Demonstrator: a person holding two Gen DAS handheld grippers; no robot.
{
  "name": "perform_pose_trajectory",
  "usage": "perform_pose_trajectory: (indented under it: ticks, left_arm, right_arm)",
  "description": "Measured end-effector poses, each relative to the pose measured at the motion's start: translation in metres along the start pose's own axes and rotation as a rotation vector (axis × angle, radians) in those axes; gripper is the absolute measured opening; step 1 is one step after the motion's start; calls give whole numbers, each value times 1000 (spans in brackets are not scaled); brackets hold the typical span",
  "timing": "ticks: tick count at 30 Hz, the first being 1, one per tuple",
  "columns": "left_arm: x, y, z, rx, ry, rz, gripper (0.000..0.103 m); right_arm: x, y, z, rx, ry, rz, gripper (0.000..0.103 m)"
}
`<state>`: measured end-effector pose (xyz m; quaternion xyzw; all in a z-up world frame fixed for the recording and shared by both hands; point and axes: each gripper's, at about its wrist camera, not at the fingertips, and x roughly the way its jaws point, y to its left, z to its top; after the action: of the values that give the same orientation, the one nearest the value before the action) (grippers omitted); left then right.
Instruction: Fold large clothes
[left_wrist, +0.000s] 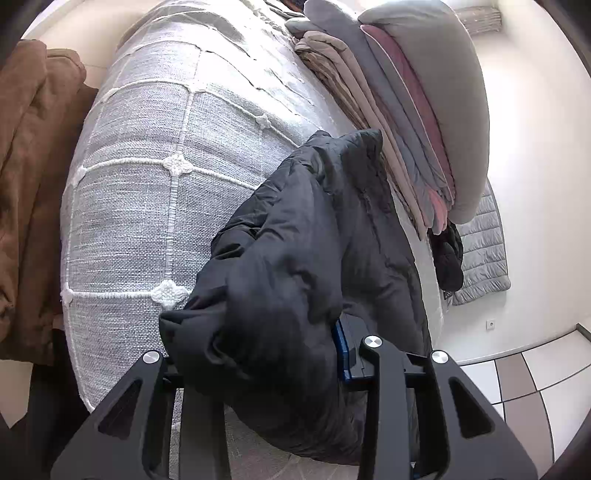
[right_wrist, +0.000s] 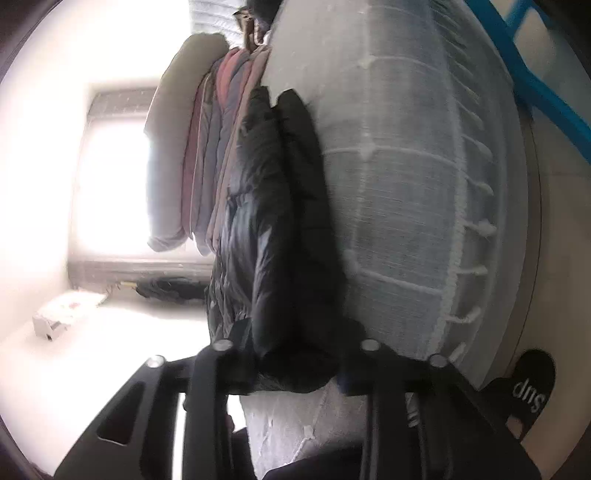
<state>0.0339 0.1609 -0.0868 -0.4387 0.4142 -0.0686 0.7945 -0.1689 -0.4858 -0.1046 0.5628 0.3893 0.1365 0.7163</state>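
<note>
A black puffer jacket (left_wrist: 303, 266) lies bunched and folded on the white-grey woven bedspread (left_wrist: 147, 192). My left gripper (left_wrist: 266, 369) is shut on a thick bundle of the jacket; its fingertips are buried in the fabric. In the right wrist view the same jacket (right_wrist: 280, 221) lies as a long folded roll on the bedspread (right_wrist: 406, 206). My right gripper (right_wrist: 295, 362) is shut on the near end of the jacket, its fingertips hidden in the cloth.
A stack of folded grey, pink and beige garments (left_wrist: 417, 122) lies just beyond the jacket, also seen in the right wrist view (right_wrist: 207, 147). A brown garment (left_wrist: 29, 184) hangs at the left. A grey quilted piece (left_wrist: 484, 251) and tiled floor (left_wrist: 535, 387) lie beyond the bed edge.
</note>
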Motion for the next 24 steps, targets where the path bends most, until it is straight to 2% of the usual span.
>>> perform_pose_trajectory:
  ticks: [1, 5, 10, 13, 14, 15, 17, 18, 20, 22, 24]
  left_arm:
    - [-1, 1, 1, 3, 0, -4, 30]
    - [-18, -1, 5, 35, -31, -52, 18]
    - [-56, 3, 4, 44, -110, -92, 16]
    - [-58, 4, 1, 65, -96, -54, 16]
    - [-52, 8, 1, 55, -74, -32, 17]
    - [-48, 12, 2, 37, -56, -18, 18]
    - [-45, 20, 3, 1, -35, -12, 24]
    - [-44, 22, 3, -9, -29, -12, 26]
    - [-40, 24, 3, -12, -25, 4, 31]
    - [-37, 22, 2, 2, -18, 15, 38]
    - [-32, 17, 1, 18, -10, 34, 45]
  right_arm:
    - [1, 3, 0, -7, 2, 4, 25]
    - [-6, 16, -5, -28, -2, 37, 19]
    - [-15, 33, -26, -78, 32, 65, 18]
    - [-12, 27, -31, -97, 63, -28, 19]
    - [-10, 23, -31, -85, 65, -54, 23]
    - [-12, 20, -29, -76, 52, -95, 26]
    - [-21, 26, -24, -103, -19, -201, 40]
    - [-27, 34, -24, -135, -69, -265, 41]
    - [-41, 67, -25, -256, -209, -422, 41]
    - [-38, 103, -27, -373, -274, -451, 43]
    - [-10, 146, -29, -513, -248, -450, 54]
